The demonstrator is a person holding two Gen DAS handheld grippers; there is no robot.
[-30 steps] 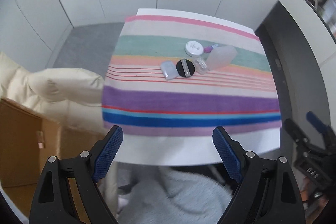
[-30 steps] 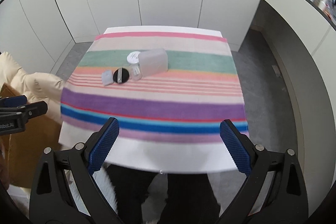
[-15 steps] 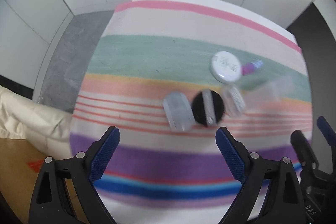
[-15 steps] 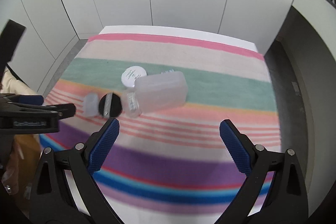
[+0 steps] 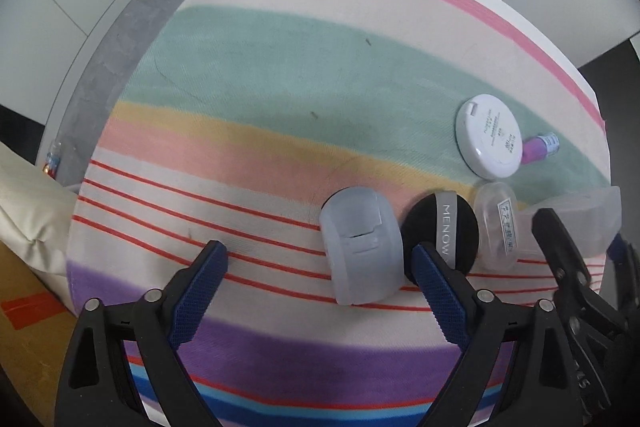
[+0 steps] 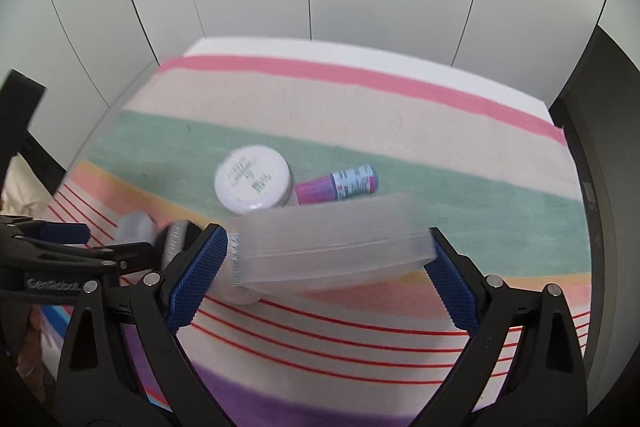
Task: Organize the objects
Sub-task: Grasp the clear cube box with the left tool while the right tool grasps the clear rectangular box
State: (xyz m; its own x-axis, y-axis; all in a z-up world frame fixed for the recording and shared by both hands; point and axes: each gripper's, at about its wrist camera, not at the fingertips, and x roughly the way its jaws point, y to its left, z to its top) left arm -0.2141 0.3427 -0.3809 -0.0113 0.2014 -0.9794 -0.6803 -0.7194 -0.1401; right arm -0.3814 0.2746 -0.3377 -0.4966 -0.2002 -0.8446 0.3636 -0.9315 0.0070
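Several small items lie clustered on the striped cloth (image 5: 280, 87). They include a frosted case (image 5: 360, 251), a black round puff (image 5: 440, 231), a small clear bottle (image 5: 498, 223), a white round compact (image 5: 490, 135) and a purple tube (image 5: 540, 147). My left gripper (image 5: 320, 267) hangs open low over the cloth, with the frosted case just inside its right finger and untouched. A translucent rectangular box (image 6: 332, 243) lies between the fingers of my right gripper (image 6: 326, 267), whose jaws are closing. Blur hides whether the pads touch it. The compact (image 6: 252, 183) and tube (image 6: 336, 185) lie beyond the box.
The cloth covers a white table (image 6: 360, 55) set against white wall panels. A cream cushion (image 5: 28, 219) and a cardboard box (image 5: 24, 327) sit off the table's left edge, above grey floor (image 5: 112, 59). The left gripper (image 6: 100, 239) shows at the right view's left edge.
Both grippers came down and forward from the table's near edge to the item cluster. The right one now straddles the translucent box, and the left one hangs over the frosted case.
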